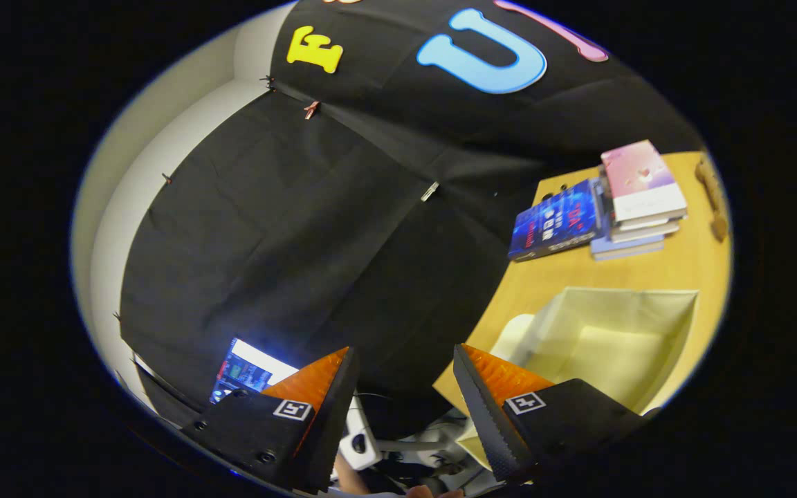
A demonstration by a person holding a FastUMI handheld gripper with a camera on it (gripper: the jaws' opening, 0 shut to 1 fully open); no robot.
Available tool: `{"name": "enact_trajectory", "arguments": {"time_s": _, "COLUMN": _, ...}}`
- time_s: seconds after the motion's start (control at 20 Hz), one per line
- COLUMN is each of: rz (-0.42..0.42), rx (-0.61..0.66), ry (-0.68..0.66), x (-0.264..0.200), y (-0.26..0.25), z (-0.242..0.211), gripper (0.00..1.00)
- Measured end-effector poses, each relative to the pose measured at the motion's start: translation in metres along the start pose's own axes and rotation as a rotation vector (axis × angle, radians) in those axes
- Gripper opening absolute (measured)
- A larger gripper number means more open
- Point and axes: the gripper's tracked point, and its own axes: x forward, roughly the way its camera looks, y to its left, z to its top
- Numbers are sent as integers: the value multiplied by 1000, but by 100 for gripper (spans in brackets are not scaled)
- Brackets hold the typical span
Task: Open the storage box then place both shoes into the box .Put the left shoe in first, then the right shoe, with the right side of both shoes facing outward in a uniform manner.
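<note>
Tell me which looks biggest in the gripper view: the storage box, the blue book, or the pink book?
1. storage box, open, beside the open gripper.
2. blue book and pink book look alike; the pink one lies atop a stack, so I won't rank them.

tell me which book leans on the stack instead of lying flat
The dark blue book leans against the stack of flat pale books, pink-covered one on top. The gripper has open jaws, holding nothing.
</note>
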Motion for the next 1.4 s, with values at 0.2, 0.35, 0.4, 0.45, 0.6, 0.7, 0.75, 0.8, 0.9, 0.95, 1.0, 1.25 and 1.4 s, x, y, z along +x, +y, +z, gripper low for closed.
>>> {"name": "enact_trajectory", "arguments": {"time_s": 0.2, "rz": -234, "rx": -159, "ry": -75, "x": -73, "y": -57, "z": 2, "gripper": 92}}
{"name": "enact_trajectory", "arguments": {"time_s": 0.35, "rz": -442, "rx": -200, "ry": -100, "x": -133, "y": -107, "z": -12, "gripper": 92}}
{"name": "enact_trajectory", "arguments": {"time_s": 0.4, "rz": -511, "rx": -204, "ry": -106, "x": -154, "y": -124, "z": -18, "gripper": 92}}
{"name": "enact_trajectory", "arguments": {"time_s": 0.45, "rz": -583, "rx": -212, "ry": -106, "x": -176, "y": -142, "z": -28, "gripper": 92}}
{"name": "enact_trajectory", "arguments": {"time_s": 0.6, "rz": -804, "rx": -267, "ry": -77, "x": -242, "y": -203, "z": -57, "gripper": 92}}
{"name": "enact_trajectory", "arguments": {"time_s": 0.7, "rz": -916, "rx": -286, "ry": -38, "x": -277, "y": -240, "z": -82, "gripper": 92}}
{"name": "enact_trajectory", "arguments": {"time_s": 0.75, "rz": -951, "rx": -273, "ry": -19, "x": -292, "y": -254, "z": -96, "gripper": 92}}
{"name": "enact_trajectory", "arguments": {"time_s": 0.8, "rz": -973, "rx": -260, "ry": -5, "x": -301, "y": -266, "z": -106, "gripper": 91}}
{"name": "enact_trajectory", "arguments": {"time_s": 0.9, "rz": -1022, "rx": -247, "ry": 33, "x": -319, "y": -293, "z": -124, "gripper": 89}}
{"name": "enact_trajectory", "arguments": {"time_s": 0.95, "rz": -1035, "rx": -244, "ry": 56, "x": -324, "y": -305, "z": -134, "gripper": 88}}
{"name": "enact_trajectory", "arguments": {"time_s": 1.0, "rz": -1044, "rx": -245, "ry": 74, "x": -325, "y": -315, "z": -141, "gripper": 86}}
{"name": "enact_trajectory", "arguments": {"time_s": 1.25, "rz": -1075, "rx": -233, "ry": 133, "x": -322, "y": -362, "z": -159, "gripper": 75}}
{"name": "enact_trajectory", "arguments": {"time_s": 1.4, "rz": -1084, "rx": -249, "ry": 141, "x": -314, "y": -381, "z": -159, "gripper": 62}}
